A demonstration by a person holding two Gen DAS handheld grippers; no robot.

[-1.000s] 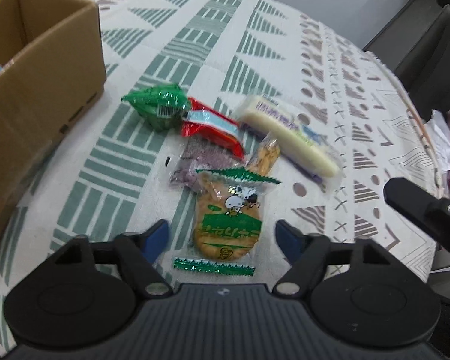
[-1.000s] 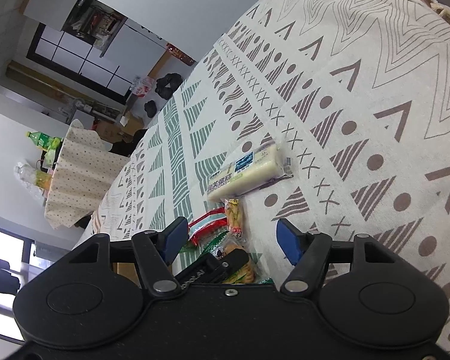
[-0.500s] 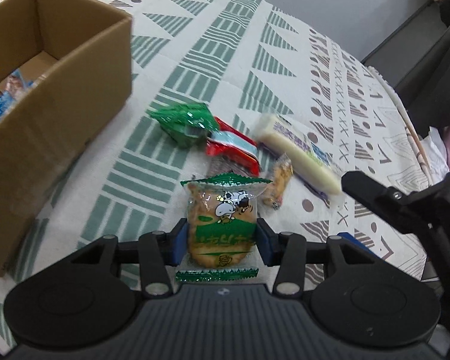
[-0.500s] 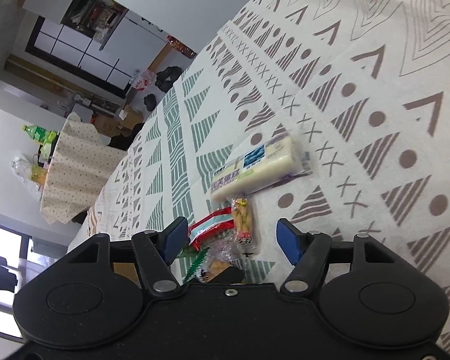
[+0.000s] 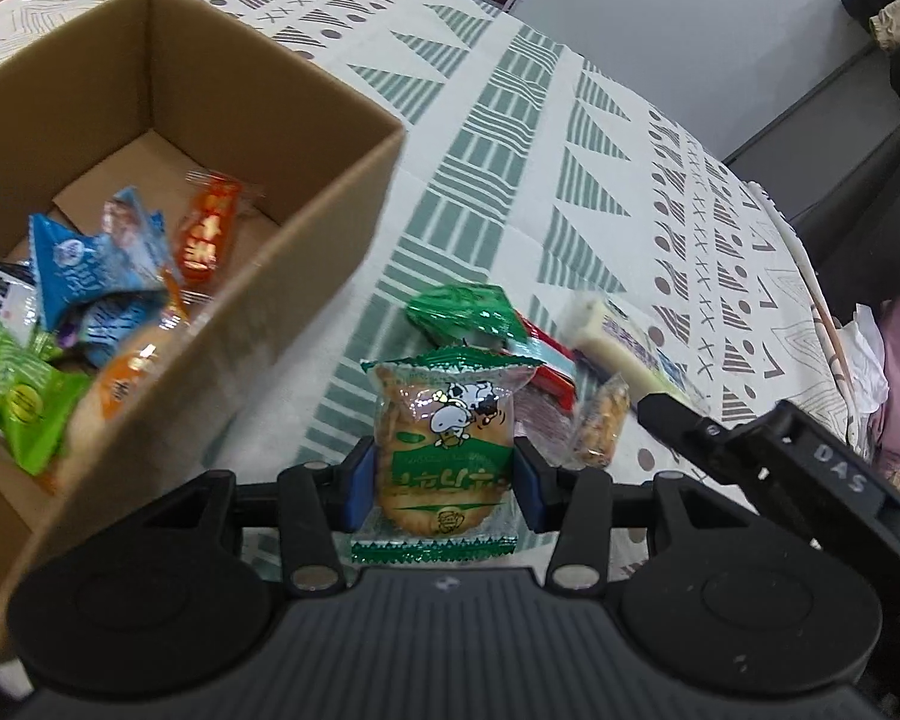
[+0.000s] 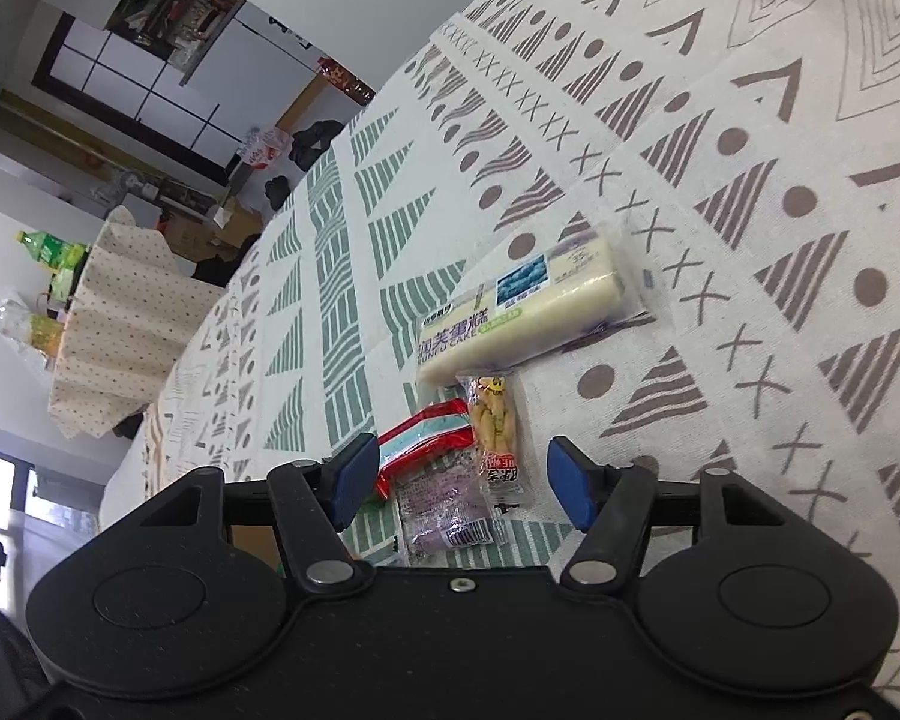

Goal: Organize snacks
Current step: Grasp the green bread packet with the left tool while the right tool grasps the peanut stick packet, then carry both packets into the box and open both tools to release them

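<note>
My left gripper (image 5: pixel 444 483) is shut on a green rice cracker packet (image 5: pixel 444 450) and holds it lifted above the patterned cloth. To its left stands the open cardboard box (image 5: pixel 306 222) with several snack packets inside. My right gripper (image 6: pixel 462 480) hangs low over the small pile, its jaws closing with nothing pressed between them; a thin yellow stick packet (image 6: pixel 498 426) and a purple packet (image 6: pixel 444 510) lie under the gap. A red packet (image 6: pixel 420 444) lies left of them, a long white cake bar (image 6: pixel 528 306) beyond. A green twisted packet (image 5: pixel 462 309) shows in the left wrist view.
The table wears a white cloth with green and brown patterns (image 6: pixel 750 192). In the left wrist view the right gripper's black body (image 5: pixel 780 462) reaches in from the right over the pile. A second draped table with bottles (image 6: pixel 114 312) stands in the room behind.
My left gripper shut on the cracker packet and carried it up and toward the box, whose inside came into view. My right gripper moved down closer to the remaining packets.
</note>
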